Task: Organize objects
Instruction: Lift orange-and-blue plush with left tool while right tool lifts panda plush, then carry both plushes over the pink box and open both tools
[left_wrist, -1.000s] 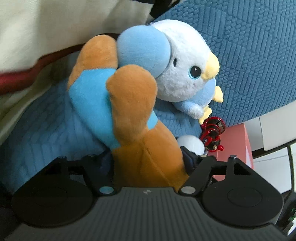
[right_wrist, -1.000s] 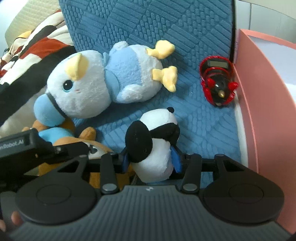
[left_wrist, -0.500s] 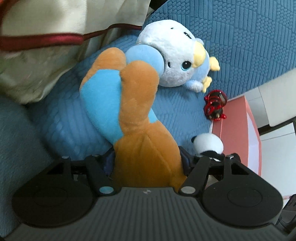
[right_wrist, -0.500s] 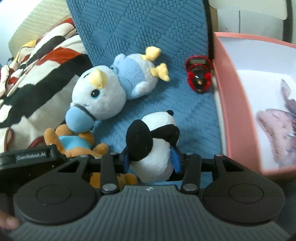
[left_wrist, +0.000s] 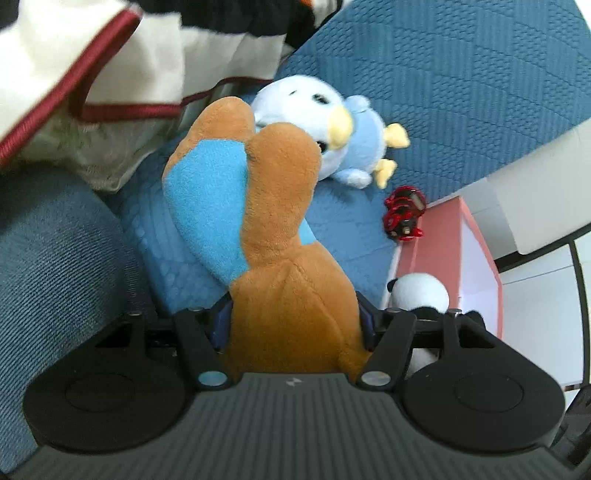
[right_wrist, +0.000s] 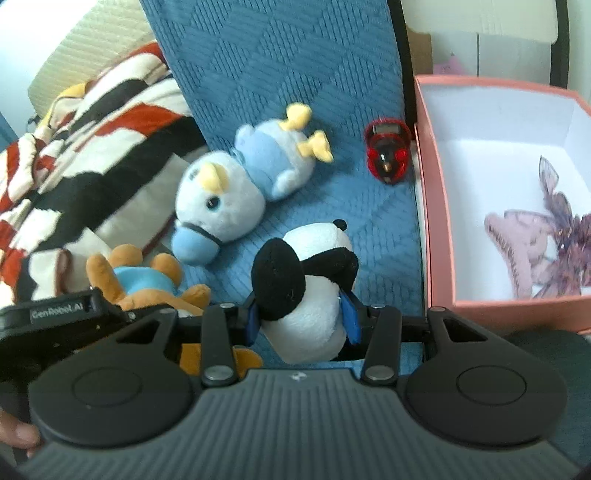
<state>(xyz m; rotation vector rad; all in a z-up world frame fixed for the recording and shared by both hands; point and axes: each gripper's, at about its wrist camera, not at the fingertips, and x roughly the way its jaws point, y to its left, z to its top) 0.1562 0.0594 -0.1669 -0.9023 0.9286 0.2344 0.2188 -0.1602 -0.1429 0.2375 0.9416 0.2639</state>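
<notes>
My left gripper (left_wrist: 293, 325) is clamped on the orange plush in a blue shirt (left_wrist: 266, 229), lifted above the blue quilt (left_wrist: 461, 81). My right gripper (right_wrist: 301, 319) squeezes the panda plush (right_wrist: 310, 291), just left of the pink box (right_wrist: 436, 206). A penguin plush (right_wrist: 240, 188) lies ahead.

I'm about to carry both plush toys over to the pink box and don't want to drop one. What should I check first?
1. Left gripper shut on the orange plush: ok.
2. Right gripper shut on the panda plush: ok.
3. Pink box open on top: ok.
4. Free space inside beside the purple items: ok.
5. Red toy lies beside the box wall, outside it: ok.
6. How firm either grip is: cannot tell.
</notes>
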